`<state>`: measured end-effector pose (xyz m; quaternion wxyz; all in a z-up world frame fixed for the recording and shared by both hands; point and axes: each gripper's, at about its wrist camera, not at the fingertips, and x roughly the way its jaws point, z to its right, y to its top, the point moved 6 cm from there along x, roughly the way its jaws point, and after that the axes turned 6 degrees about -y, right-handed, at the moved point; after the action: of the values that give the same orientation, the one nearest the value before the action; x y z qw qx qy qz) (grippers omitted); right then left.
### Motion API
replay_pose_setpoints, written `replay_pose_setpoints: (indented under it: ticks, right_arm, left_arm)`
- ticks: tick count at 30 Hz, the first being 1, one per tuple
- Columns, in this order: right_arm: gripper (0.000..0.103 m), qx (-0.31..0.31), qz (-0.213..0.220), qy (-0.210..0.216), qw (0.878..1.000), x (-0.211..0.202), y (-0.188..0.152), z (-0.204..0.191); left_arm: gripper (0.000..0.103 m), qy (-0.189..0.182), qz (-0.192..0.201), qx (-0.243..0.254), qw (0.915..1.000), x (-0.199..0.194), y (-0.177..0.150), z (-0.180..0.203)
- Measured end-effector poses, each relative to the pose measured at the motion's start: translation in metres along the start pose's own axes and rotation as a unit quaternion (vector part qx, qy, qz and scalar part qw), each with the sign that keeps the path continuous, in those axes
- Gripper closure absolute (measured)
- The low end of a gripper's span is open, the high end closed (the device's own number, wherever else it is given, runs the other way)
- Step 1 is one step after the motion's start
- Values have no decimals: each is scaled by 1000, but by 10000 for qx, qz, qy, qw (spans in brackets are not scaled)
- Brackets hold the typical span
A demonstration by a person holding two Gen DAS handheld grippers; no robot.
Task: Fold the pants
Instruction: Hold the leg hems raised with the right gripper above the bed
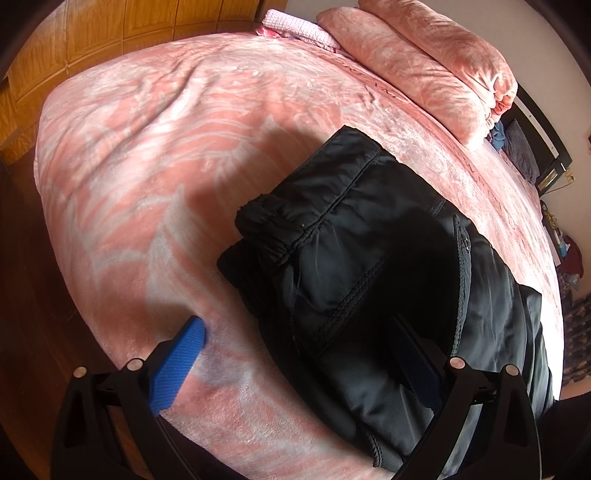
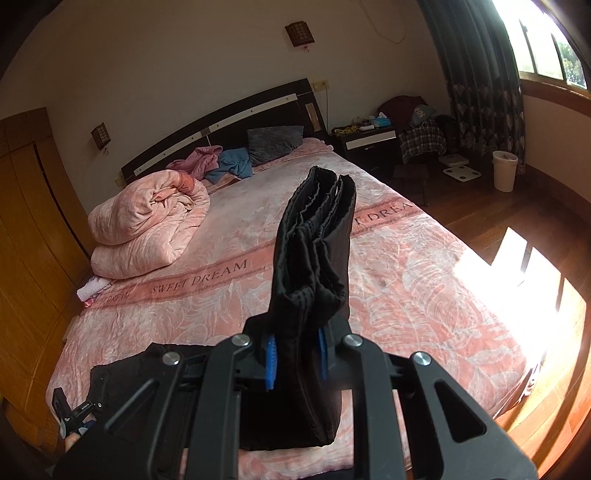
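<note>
Two grippers worked: right gripper [image 2: 295,354] clamped the folded pants [image 2: 314,236]; left gripper [image 1: 295,354] gaped beside them; folding looked nearly finished.

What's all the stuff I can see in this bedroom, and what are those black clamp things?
pants: 1, black, folded stack lifted over the bed in the right clamp
bedspread: 1, pink with white leaves, covering the bed
quilt: 1, pink, rolled near the headboard
headboard: 1, dark with pale stripe, against the wall
pillow: 1, grey, at the headboard
loose clothes: 2, pink and blue, beside the pillow
wall lamps: 2, brown, above the bed
nightstand: 1, dark, right of the bed
bin: 1, white, under the curtain
curtain: 1, dark patterned, by the window
left gripper: black with blue pads, jaws open over the bed
right gripper: same kind, jaws shut on the pants
</note>
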<state>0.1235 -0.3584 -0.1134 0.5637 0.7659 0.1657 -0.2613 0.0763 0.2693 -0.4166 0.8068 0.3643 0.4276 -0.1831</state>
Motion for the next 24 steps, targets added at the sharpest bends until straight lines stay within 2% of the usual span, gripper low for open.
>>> replay_pose_setpoints:
  ticks: [24]
  right_arm:
    - [87,-464,89,158,9988,-2,0,-25]
  left_arm:
    - [4,156,-68,74,9998,2,2,3]
